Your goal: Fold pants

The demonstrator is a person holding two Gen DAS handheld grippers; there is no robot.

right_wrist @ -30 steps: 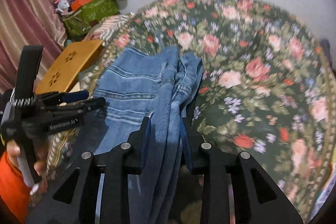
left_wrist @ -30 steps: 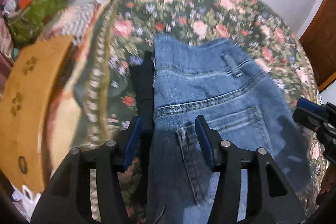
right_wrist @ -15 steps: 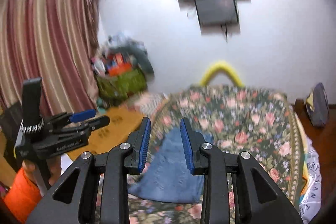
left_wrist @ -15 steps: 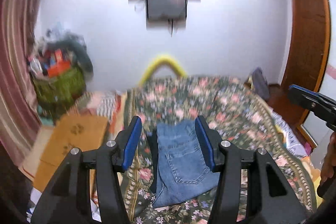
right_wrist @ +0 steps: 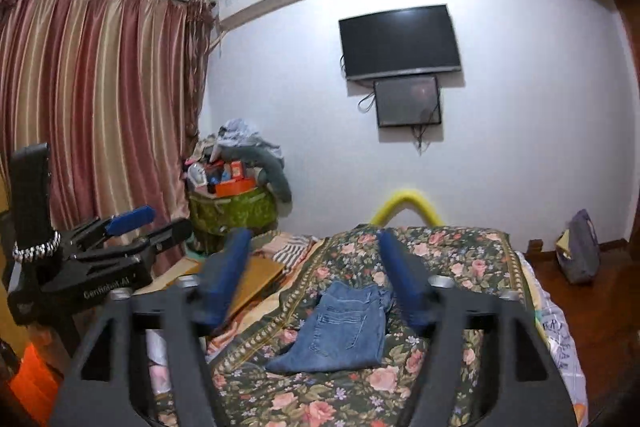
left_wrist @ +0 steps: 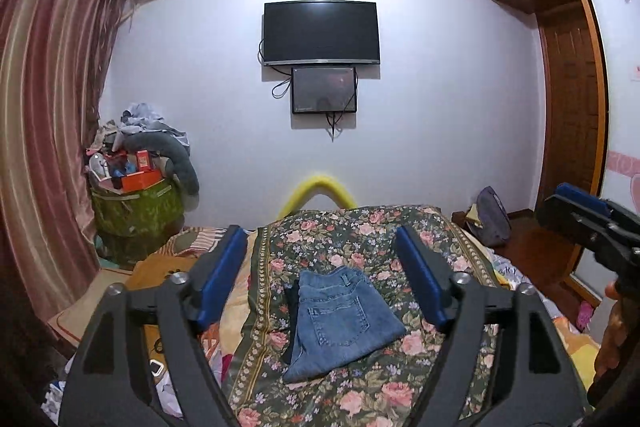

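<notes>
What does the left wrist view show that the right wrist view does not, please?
Only the left wrist view shows the tall wooden wardrobe and the black cloth beside the jeans. Only the right wrist view shows the full curtain with its rail. Both show the folded jeans lying free on the floral bedspread, the television, the green basket, and both grippers, left and right, opening with nothing between their jaws.

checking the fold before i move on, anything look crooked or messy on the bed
Mostly tidy. The folded jeans lie askew on the floral bedspread, and a dark strip pokes out along their left edge, so the layers are not quite flush. Both grippers are clear of them.
</notes>
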